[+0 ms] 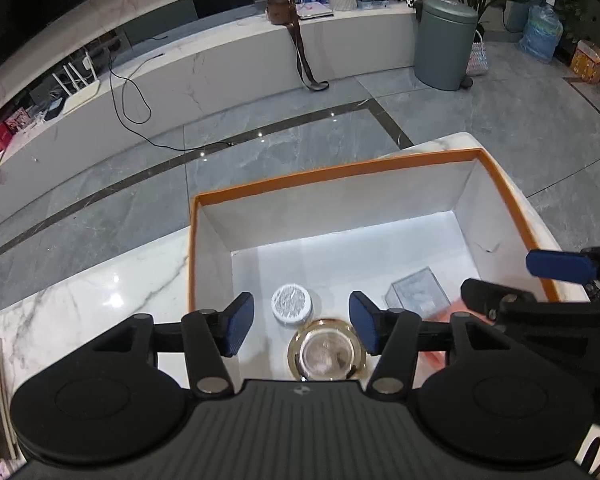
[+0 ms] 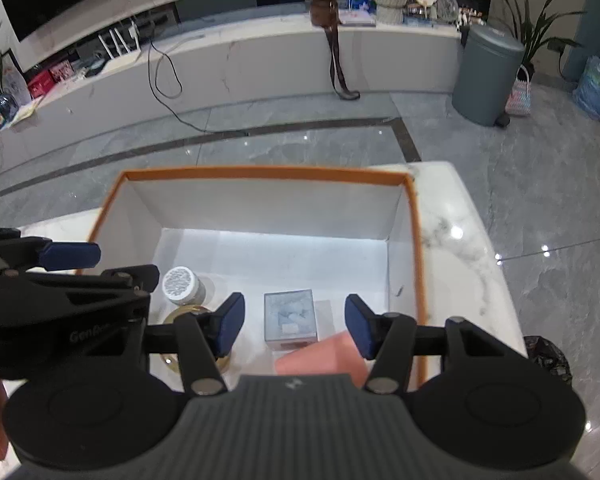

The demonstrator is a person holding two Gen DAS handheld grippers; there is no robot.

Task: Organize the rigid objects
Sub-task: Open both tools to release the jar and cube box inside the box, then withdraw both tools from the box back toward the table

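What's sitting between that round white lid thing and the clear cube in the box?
Only the bare white floor of the box separates the white-lidded jar from the clear cube. The right wrist view shows that gap plainly.

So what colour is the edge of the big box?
Orange rim, clearest in the right wrist view.

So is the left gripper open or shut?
Open: the left gripper has its pads wide apart above the box, holding nothing.
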